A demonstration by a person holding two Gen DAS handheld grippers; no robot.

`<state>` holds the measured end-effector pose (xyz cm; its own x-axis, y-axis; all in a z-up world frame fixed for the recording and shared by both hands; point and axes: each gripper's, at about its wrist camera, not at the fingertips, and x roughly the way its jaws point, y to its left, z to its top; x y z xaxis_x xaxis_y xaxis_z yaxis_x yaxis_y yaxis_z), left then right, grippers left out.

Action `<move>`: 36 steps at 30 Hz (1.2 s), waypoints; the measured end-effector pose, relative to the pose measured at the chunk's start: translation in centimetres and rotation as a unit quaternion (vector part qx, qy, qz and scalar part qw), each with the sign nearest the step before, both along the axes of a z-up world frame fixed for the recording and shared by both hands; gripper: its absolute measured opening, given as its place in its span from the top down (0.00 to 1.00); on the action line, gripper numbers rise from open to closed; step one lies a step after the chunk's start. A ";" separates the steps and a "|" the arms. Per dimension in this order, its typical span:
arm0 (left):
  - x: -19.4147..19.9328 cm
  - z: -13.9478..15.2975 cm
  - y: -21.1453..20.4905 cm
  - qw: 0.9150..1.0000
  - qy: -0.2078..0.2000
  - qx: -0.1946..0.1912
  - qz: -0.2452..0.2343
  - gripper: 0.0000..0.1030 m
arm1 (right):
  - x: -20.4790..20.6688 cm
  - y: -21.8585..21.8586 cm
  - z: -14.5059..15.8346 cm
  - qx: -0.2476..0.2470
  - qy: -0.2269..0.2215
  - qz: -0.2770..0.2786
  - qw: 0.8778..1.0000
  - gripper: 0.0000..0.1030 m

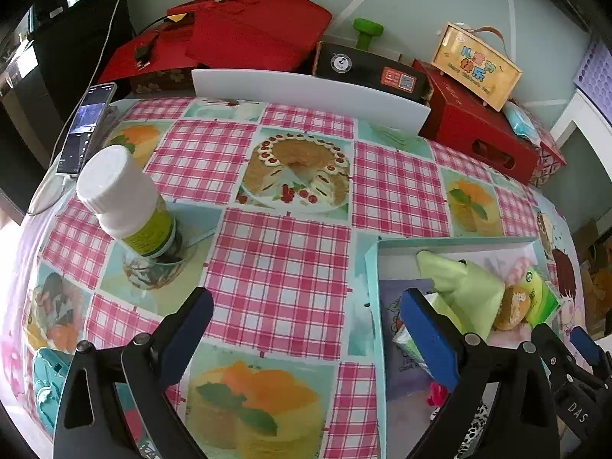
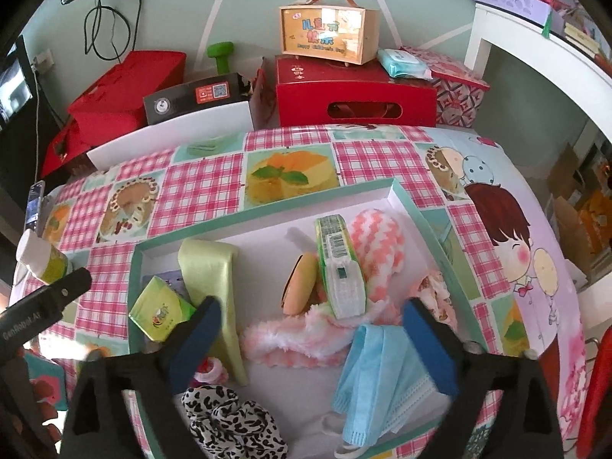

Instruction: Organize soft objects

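Note:
A shallow teal-rimmed white box (image 2: 267,206) holds soft items: a light green cloth (image 2: 214,267), a pink-and-white knitted piece (image 2: 382,244), a fluffy pink band (image 2: 290,340), a blue face mask (image 2: 378,375), a leopard-print scrunchie (image 2: 229,424), a bun-shaped toy (image 2: 302,283) and tissue packs (image 2: 340,267). My right gripper (image 2: 313,348) is open and empty above the box, over the fluffy band and mask. My left gripper (image 1: 306,340) is open and empty over the checked tablecloth, left of the box (image 1: 373,267). The green cloth (image 1: 466,287) shows there too.
A white-capped bottle (image 1: 122,199) stands tilted in a glass cup at the left, with a phone (image 1: 84,126) behind it. Red boxes (image 2: 355,91), a black box (image 1: 367,69), a wooden case (image 2: 329,34) and a white board (image 1: 306,95) line the table's far edge.

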<state>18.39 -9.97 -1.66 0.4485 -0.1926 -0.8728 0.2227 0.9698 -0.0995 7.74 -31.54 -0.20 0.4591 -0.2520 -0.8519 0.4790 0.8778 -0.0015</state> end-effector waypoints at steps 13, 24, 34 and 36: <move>-0.6 0.8 -0.3 1.000 -0.009 0.013 -0.007 0.05 | 0.1 0.6 -0.1 -0.001 0.009 0.011 1.000 0.00; -3.6 1.2 -0.2 0.999 -0.014 0.035 -0.003 0.05 | -1.6 2.0 1.2 0.003 0.001 0.018 1.000 0.00; -7.2 1.5 0.8 0.998 -0.014 0.055 -0.007 0.05 | -4.6 4.4 0.8 0.016 0.018 0.042 0.999 0.00; -7.8 1.5 1.0 0.997 -0.014 0.072 -0.004 0.05 | -5.2 4.7 1.0 0.014 0.019 0.042 0.999 0.00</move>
<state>10.56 -8.93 -0.15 0.4728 -0.0702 -0.8784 0.2313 0.9718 0.0469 2.50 -26.87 0.79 0.4447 -0.1896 -0.8754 0.4038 0.9148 0.0070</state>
